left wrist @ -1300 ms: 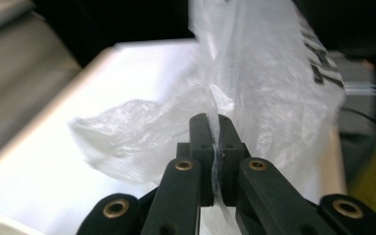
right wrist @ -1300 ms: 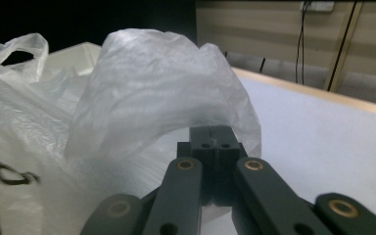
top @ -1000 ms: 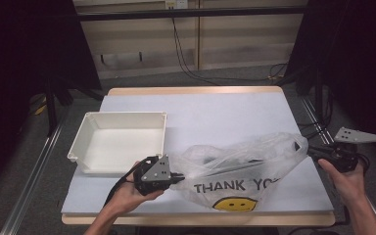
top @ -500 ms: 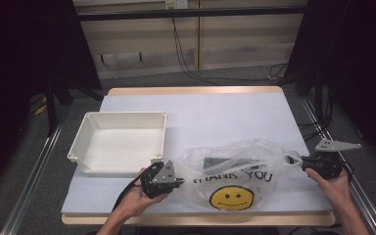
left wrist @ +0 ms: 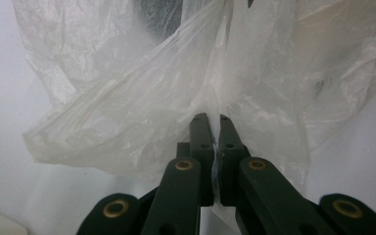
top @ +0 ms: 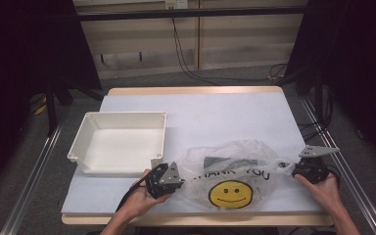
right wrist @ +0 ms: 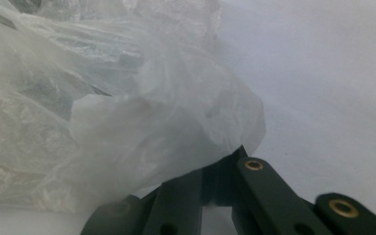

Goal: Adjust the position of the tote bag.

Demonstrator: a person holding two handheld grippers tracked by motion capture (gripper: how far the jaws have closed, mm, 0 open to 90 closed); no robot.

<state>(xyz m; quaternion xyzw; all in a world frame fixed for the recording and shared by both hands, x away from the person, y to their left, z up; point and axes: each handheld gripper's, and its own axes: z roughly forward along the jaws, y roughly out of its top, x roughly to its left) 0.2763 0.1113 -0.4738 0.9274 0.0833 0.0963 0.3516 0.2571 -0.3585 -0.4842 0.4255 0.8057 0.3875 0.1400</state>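
A clear plastic bag (top: 235,171) printed with "THANK YOU" and a yellow smiley lies flat near the table's front edge, with a dark object (top: 225,161) showing through it. My left gripper (top: 181,182) is shut on the bag's left handle; in the left gripper view the jaws pinch the bunched film (left wrist: 214,98). My right gripper (top: 293,169) is shut on the bag's right handle, and in the right gripper view the crumpled plastic (right wrist: 127,112) covers the jaw tips. Both hands rest low at the table.
An empty white plastic bin (top: 120,142) stands at the left, just behind my left gripper. The white table (top: 225,117) stretches bare behind the bag. Metal rails run along both sides, with cables on the floor beyond.
Both grippers have sunk toward the table with the bag's handles in them. The bag, stretched up between them before, now lies flatter with the smiley facing up.
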